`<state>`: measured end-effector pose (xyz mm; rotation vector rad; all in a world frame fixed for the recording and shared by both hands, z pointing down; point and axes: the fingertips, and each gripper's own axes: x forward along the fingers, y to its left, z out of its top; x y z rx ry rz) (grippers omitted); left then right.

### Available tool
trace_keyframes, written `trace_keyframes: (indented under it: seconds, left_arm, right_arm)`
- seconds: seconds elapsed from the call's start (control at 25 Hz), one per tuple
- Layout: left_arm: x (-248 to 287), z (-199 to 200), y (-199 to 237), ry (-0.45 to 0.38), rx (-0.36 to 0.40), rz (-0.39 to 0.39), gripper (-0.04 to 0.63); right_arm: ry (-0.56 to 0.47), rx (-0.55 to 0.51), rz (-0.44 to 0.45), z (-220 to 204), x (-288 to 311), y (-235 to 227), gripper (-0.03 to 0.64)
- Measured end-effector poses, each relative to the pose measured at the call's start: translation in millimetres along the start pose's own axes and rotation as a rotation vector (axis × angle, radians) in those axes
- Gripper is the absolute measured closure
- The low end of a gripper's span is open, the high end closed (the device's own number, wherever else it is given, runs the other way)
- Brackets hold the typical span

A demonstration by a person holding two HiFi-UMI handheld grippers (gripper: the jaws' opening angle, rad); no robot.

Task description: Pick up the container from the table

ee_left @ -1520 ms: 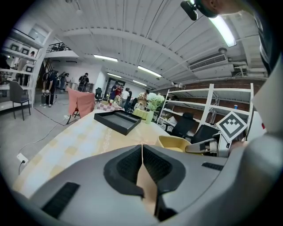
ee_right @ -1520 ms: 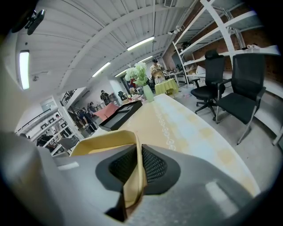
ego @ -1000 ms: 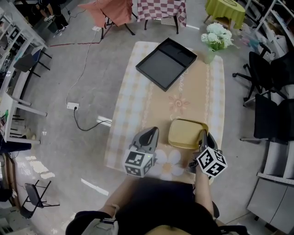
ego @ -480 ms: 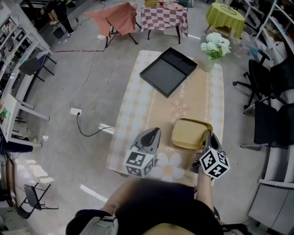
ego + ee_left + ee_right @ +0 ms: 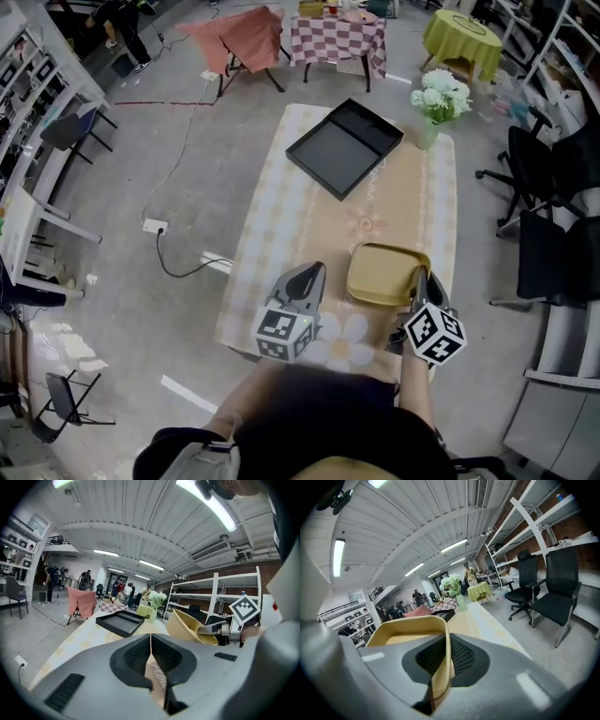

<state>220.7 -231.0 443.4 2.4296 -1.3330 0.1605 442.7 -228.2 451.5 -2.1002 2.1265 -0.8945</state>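
While the head view looks steeply down on the patterned table [image 5: 281, 216], the yellow container [image 5: 380, 274] shows at the lower centre-right of the frame, close to the table's near edge. The right gripper [image 5: 418, 281] is at its right wall and the left gripper [image 5: 306, 279] is just to its left, apart from it. A black tray [image 5: 342, 145] lies well apart toward the upper middle. In the left gripper view, that gripper's jaws are pressed together with nothing between them. The container appears at the right of the frame, tipped rather than flat; whether it is wholly clear of the cloth I cannot tell. In the right gripper view, the jaws are clamped on the container's thin side wall, one pad inside and one outside. The step in hand looks like the lift itself, with the grasp already made. The next move calls for a steady rise with a firm pinch, since a one-wall hold may let the container sag or swing.
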Motion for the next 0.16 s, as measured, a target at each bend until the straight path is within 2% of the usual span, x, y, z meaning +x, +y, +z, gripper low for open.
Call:
trace_keyframes:
  seconds: [0.16]
  left_arm:
    - [-0.9, 2.6, 1.7, -0.002, -0.001, 0.012, 0.580]
  right_arm:
    - [0.003, -0.003, 0.007, 2.5, 0.4, 2.4, 0.601]
